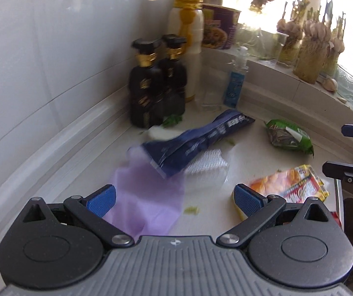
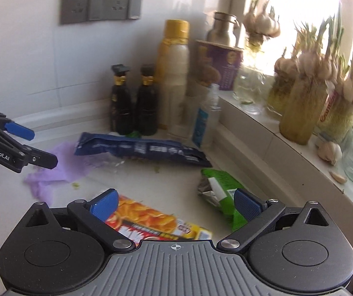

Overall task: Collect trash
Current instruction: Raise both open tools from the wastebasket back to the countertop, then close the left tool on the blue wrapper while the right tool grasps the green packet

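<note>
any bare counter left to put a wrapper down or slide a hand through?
Two patches: bare counter between the dark blue bag, the green packet and the orange-yellow box; and a strip along the wall on the left, beside the purple bag. Crowded: the back corner, where the black bottles, the tall yellow-capped bottle and the small clear bottle stand.

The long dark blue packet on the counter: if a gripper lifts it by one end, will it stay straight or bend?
The dark blue packet would probably bend: it looks like thin, creased film, open and flattened at one end. It seems light for its length. Its glossy surface may slip between the fingers. Part of it rests on the purple bag, which might drag along.
</note>
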`<state>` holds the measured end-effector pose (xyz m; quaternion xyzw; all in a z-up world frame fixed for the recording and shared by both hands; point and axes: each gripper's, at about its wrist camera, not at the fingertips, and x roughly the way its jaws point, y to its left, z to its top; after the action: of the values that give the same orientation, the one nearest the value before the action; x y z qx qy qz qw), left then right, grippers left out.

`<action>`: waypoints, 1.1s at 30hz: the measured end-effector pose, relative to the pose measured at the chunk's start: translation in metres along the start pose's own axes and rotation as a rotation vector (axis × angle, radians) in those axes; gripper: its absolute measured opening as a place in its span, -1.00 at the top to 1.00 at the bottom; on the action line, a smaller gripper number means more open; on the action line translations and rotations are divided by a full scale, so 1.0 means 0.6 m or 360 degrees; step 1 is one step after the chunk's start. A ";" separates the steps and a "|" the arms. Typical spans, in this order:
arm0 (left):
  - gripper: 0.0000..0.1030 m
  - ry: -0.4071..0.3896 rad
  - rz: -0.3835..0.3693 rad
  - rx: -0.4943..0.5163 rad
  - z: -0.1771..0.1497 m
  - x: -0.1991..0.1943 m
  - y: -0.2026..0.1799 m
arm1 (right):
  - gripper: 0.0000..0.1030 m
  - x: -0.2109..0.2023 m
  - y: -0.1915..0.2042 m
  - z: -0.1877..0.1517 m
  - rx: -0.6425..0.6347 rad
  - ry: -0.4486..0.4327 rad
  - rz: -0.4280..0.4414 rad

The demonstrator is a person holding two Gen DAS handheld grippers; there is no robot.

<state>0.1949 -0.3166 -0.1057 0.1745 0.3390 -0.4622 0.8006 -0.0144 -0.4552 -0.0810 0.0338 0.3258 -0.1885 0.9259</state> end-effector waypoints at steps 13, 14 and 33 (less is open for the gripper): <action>-0.62 0.0099 -0.0185 0.0492 0.098 0.132 -0.048 | -0.96 0.117 -0.078 -0.008 -0.0029 0.0108 -0.0119; -0.58 0.0113 -0.0195 0.0502 0.102 0.138 -0.049 | -0.96 0.125 -0.083 -0.009 -0.0024 0.0123 -0.0114; 0.59 0.0247 -0.0131 0.0548 0.113 0.185 -0.070 | -0.62 0.194 -0.126 -0.016 0.0115 0.0306 -0.0034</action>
<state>0.2230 -0.4476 -0.1344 0.3300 0.3224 -0.5309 0.7108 0.0351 -0.5615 -0.1554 0.0815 0.4064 -0.2059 0.8865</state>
